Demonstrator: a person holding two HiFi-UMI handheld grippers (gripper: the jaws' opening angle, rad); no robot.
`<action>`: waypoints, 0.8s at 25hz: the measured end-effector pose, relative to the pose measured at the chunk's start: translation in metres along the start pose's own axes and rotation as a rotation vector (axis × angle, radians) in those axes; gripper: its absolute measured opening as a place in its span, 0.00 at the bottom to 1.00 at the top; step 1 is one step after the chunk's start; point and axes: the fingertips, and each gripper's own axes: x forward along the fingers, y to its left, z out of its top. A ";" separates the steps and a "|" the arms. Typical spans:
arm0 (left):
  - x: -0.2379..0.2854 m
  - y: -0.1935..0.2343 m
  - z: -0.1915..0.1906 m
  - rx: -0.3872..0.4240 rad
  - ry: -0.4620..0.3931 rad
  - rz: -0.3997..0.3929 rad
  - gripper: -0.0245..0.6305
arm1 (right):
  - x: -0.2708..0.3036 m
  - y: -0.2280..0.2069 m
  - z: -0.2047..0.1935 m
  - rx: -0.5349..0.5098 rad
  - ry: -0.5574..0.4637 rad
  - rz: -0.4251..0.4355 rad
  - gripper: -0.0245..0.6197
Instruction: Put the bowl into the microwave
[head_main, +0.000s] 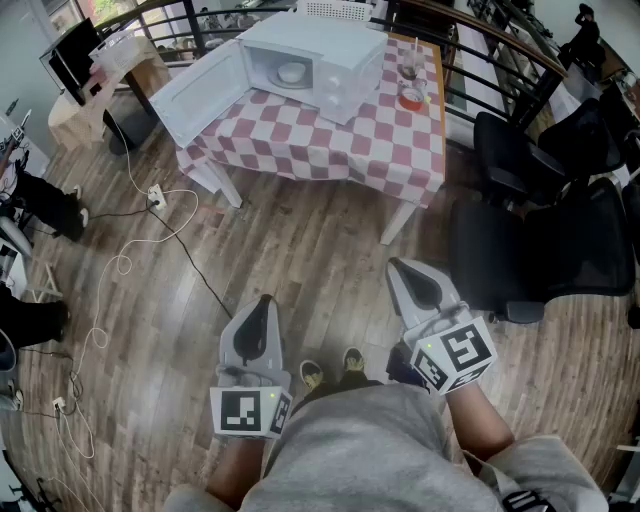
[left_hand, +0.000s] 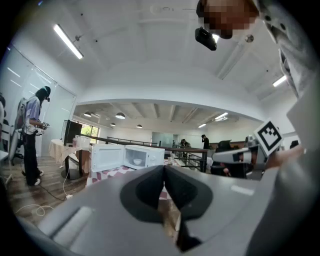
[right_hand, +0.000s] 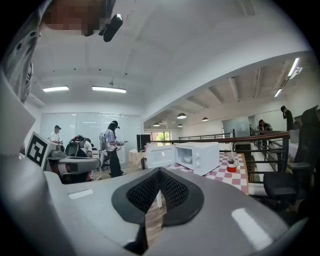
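A white microwave (head_main: 320, 62) stands on a red-and-white checked table (head_main: 330, 140) with its door (head_main: 200, 95) swung open to the left. A white bowl (head_main: 291, 72) sits inside it, also seen small in the left gripper view as the bowl (left_hand: 137, 161) and in the right gripper view as the bowl (right_hand: 187, 159). My left gripper (head_main: 263, 303) and right gripper (head_main: 400, 268) are held low over the wooden floor, well short of the table. Both are shut with nothing between the pads. Each points towards the microwave.
A red cup (head_main: 411, 98) and a glass (head_main: 409, 68) stand right of the microwave. Black office chairs (head_main: 560, 240) crowd the right side. White cables (head_main: 130, 260) and a power strip (head_main: 155, 195) lie on the floor at left. People stand at the far left (left_hand: 32, 135).
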 end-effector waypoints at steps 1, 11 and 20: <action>0.002 -0.002 -0.001 0.008 0.000 0.000 0.05 | 0.000 -0.002 0.000 -0.005 0.002 -0.004 0.03; 0.003 -0.007 -0.009 0.027 0.021 -0.016 0.05 | -0.006 -0.004 -0.009 0.004 0.016 -0.015 0.03; -0.009 0.009 -0.004 0.026 0.011 -0.004 0.05 | -0.005 0.011 -0.010 0.042 0.011 -0.014 0.03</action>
